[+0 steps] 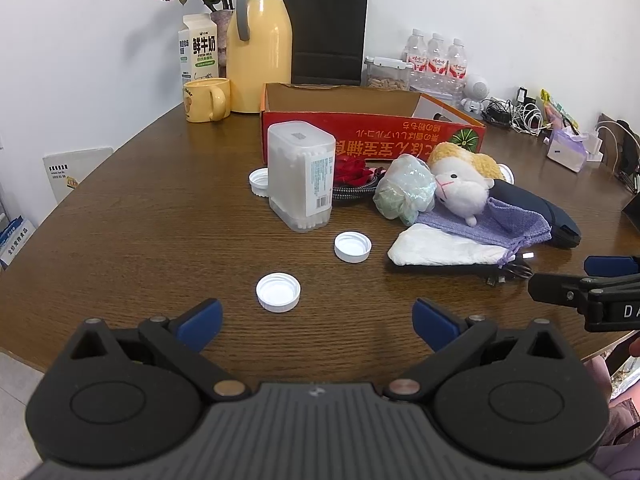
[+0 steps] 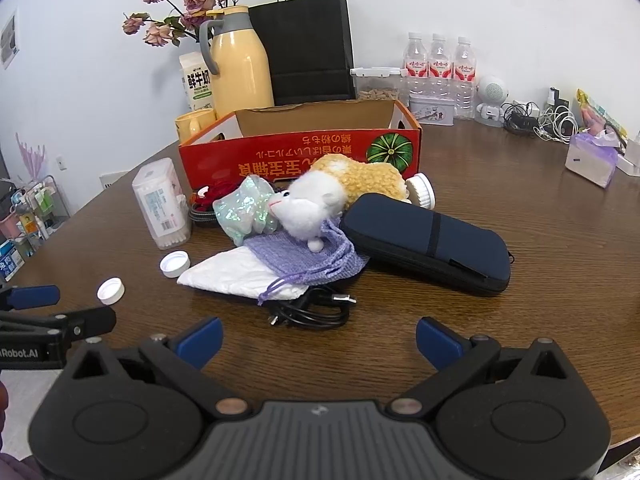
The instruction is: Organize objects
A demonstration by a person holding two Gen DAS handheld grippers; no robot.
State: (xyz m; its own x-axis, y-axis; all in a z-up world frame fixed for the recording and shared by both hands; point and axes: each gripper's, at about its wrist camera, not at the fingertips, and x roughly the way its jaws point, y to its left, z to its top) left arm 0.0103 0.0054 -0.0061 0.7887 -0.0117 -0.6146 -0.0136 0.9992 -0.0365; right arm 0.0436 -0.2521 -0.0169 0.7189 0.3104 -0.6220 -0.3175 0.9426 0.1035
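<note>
My left gripper [image 1: 317, 325] is open and empty, low over the wooden table [image 1: 140, 240], just behind a white bottle cap [image 1: 278, 292]. A second cap [image 1: 353, 246] lies further on, a third [image 1: 259, 182] beside the upright cotton swab box [image 1: 301, 176]. My right gripper [image 2: 318, 343] is open and empty, near a coiled black cable [image 2: 308, 310]. Beyond it lie a white pad [image 2: 240, 274], a purple drawstring pouch [image 2: 304, 258], a plush hamster [image 2: 336, 196], a navy case [image 2: 424, 240] and an iridescent bag [image 2: 246, 210]. An open red cardboard box [image 2: 300, 156] stands behind them.
A yellow thermos [image 1: 259, 48], yellow mug [image 1: 207, 100], milk carton [image 1: 199, 46], flowers, black paper bag [image 1: 325, 28] and water bottles [image 2: 440, 64] line the back wall. Tangled chargers [image 2: 540, 120] and a tissue pack [image 2: 592, 160] sit at far right. The table edge curves close on the left.
</note>
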